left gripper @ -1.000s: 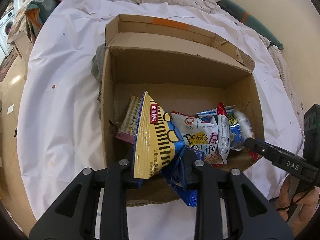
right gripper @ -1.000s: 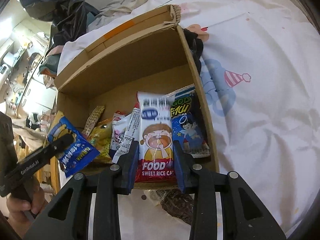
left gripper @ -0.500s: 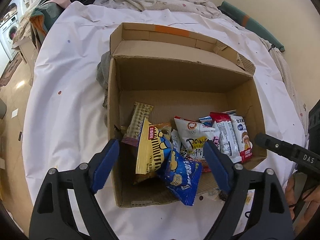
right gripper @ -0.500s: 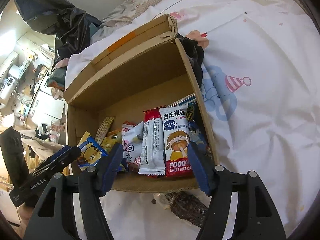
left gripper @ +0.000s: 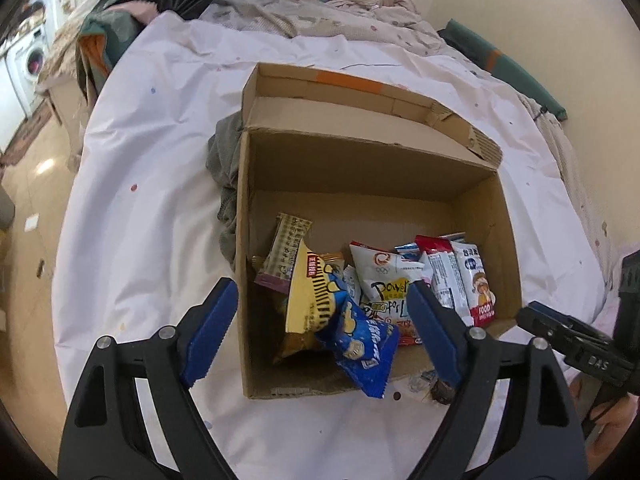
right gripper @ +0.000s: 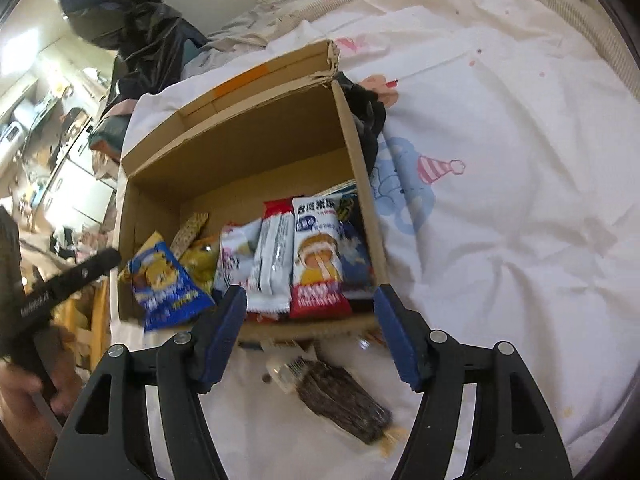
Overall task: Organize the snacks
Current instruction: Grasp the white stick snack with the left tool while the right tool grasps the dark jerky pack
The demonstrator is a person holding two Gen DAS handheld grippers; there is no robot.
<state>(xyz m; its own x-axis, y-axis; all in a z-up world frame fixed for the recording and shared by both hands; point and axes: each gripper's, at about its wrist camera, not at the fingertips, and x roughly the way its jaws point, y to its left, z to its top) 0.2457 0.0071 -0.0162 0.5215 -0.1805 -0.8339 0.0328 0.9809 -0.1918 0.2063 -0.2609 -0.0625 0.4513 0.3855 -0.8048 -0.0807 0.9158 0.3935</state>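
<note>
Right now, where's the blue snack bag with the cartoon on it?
In the left wrist view the blue snack bag hangs over the near wall of the cardboard box, toward its left side, right beside the yellow striped packet.

One cardboard box (left gripper: 362, 184) sits open on one bed (left gripper: 160, 200), and inside it roughly eight snack packets can be made out, though some overlap and the exact number is hard to fix: one beige checked bar (left gripper: 286, 254), one yellow striped bag (left gripper: 310, 300), one blue bag (left gripper: 362, 348), one white "Power" bag (left gripper: 386, 284), one white-and-grey packet (right gripper: 272, 260), one rice-cake packet with a red base (right gripper: 318, 256), one dark blue packet (right gripper: 356, 256) against the wall and one partly hidden mustard bag (right gripper: 200, 264). Outside the box lies one dark brown packet (right gripper: 344, 404) on the sheet. Two grippers are in view, the left gripper (left gripper: 320, 332) and the right gripper (right gripper: 308, 340), one to each hand.
</note>
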